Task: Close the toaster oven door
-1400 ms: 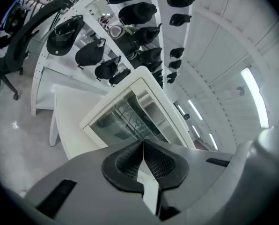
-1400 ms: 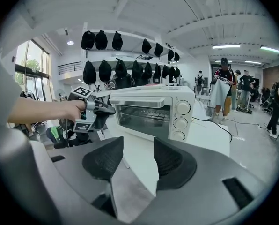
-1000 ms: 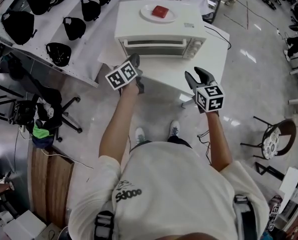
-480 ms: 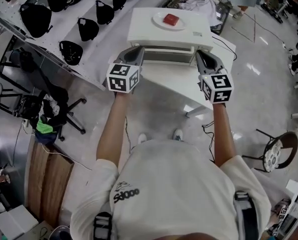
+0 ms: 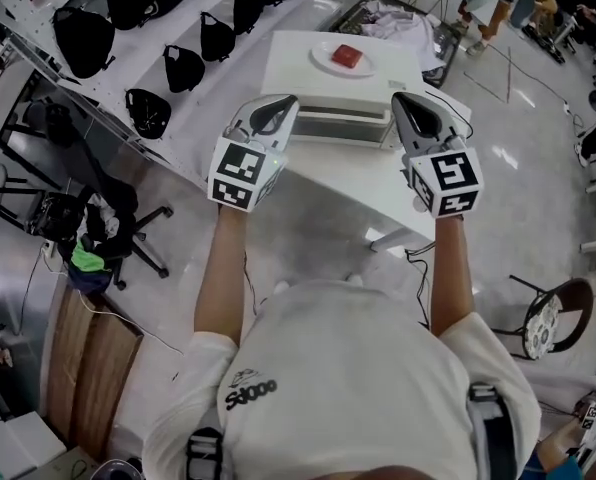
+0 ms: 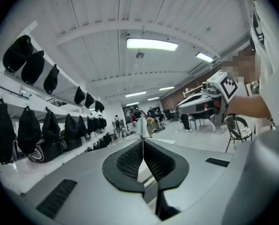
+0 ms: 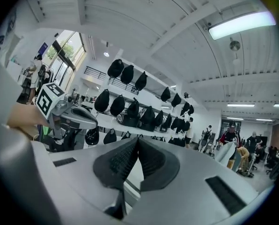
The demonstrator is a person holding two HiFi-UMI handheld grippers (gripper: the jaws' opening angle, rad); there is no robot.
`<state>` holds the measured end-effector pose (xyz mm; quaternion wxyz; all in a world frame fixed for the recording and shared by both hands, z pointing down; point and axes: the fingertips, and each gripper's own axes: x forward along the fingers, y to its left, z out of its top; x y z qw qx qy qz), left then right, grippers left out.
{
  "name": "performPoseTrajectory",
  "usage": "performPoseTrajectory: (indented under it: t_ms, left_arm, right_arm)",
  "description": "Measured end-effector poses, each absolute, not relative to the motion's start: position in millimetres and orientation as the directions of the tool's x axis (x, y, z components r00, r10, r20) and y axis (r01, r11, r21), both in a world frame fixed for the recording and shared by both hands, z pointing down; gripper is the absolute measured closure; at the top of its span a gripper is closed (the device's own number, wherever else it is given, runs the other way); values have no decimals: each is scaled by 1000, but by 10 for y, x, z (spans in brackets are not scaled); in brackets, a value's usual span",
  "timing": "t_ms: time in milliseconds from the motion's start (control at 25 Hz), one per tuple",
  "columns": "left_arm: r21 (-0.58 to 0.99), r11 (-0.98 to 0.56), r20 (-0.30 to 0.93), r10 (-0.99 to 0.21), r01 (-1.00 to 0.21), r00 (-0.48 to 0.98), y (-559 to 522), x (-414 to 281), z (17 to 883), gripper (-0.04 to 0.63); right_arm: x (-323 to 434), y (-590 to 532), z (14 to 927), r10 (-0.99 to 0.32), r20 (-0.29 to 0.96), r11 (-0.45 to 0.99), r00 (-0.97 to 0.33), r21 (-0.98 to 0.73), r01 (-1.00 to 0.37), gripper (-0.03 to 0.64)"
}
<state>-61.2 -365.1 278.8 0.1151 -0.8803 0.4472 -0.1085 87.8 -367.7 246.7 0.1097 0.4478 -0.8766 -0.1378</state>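
Observation:
A white toaster oven (image 5: 328, 73) stands on a white table (image 5: 363, 183) in the head view. Its door (image 5: 343, 120) looks upright against the front. On its top is a white plate (image 5: 344, 58) with a red item. My left gripper (image 5: 281, 105) is held up before the oven's left front corner, jaws shut on nothing. My right gripper (image 5: 402, 101) is held up before the right front corner, also shut and empty. In the left gripper view the pads (image 6: 135, 159) meet and point up at the ceiling. The right gripper view shows its pads (image 7: 130, 157) together likewise.
A long white shelf (image 5: 193, 98) with several black bags runs along the left. A black office chair (image 5: 118, 233) stands below it, and a round stool (image 5: 543, 293) is at the right. A cable (image 5: 446, 73) trails off the table's far right. People stand far off.
Both grippers rose from the table's near edge to flank the oven's front. The right gripper's jaws went from open to shut. The head camera tilted forward.

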Motion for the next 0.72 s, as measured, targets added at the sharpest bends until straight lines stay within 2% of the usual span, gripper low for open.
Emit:
performPoseTrajectory:
  t_ms: [440,720]
  left_arm:
    - [-376,-547,62,-820,-748,569,-3582,-652,2498,577]
    - [-421,-541,112,-827,-728,551,-3583,-647,2624,577]
  right_arm:
    - [660,-3641,2342,-787,67,587,-613,389,-711,607]
    - [627,-3644,2421,-782,98,596,-615,403,-694,607]
